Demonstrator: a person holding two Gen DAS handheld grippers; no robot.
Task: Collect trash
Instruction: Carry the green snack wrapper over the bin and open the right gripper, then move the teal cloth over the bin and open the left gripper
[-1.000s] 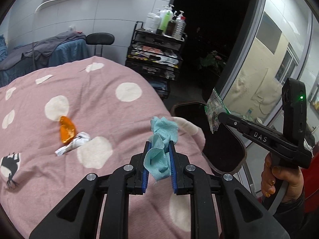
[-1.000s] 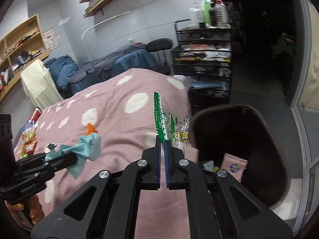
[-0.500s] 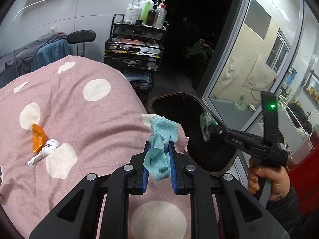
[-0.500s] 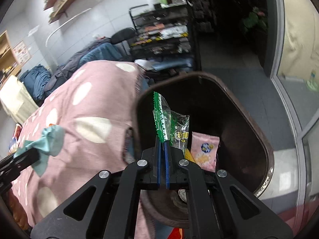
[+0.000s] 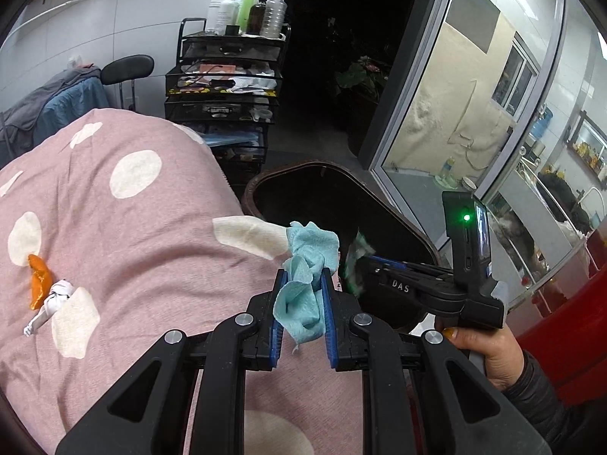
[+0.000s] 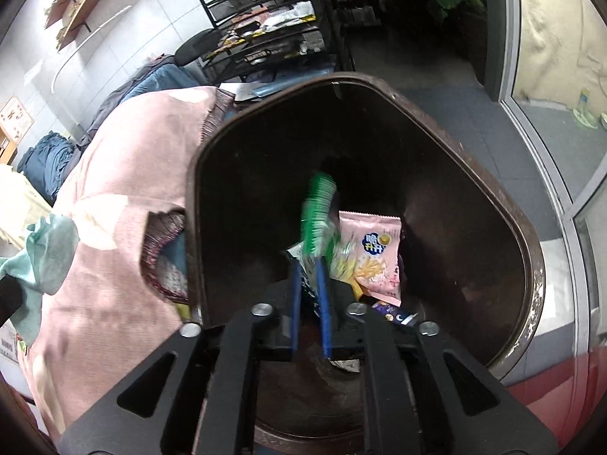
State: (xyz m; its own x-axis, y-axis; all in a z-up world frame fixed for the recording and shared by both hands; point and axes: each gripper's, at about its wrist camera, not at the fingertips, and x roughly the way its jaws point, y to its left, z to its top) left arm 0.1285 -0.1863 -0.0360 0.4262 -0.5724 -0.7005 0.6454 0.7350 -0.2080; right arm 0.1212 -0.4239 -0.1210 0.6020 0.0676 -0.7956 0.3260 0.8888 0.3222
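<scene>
My left gripper is shut on a crumpled light blue tissue and holds it above the pink dotted blanket, near its right edge. My right gripper is over the dark brown trash bin, its jaws parted. The green-edged clear wrapper is blurred between the fingertips, tilting into the bin. The right gripper also shows in the left wrist view, over the bin. An orange wrapper and a white wrapper lie on the blanket at the left.
A pink snack bag and other wrappers lie in the bin. A black wire cart with bottles stands behind the blanket. A glass door is at the right. A chair stands at the back left.
The right gripper moved down over the bin and its jaws parted; the green wrapper is slipping out. The left gripper with the tissue shifted slightly toward the bin.
</scene>
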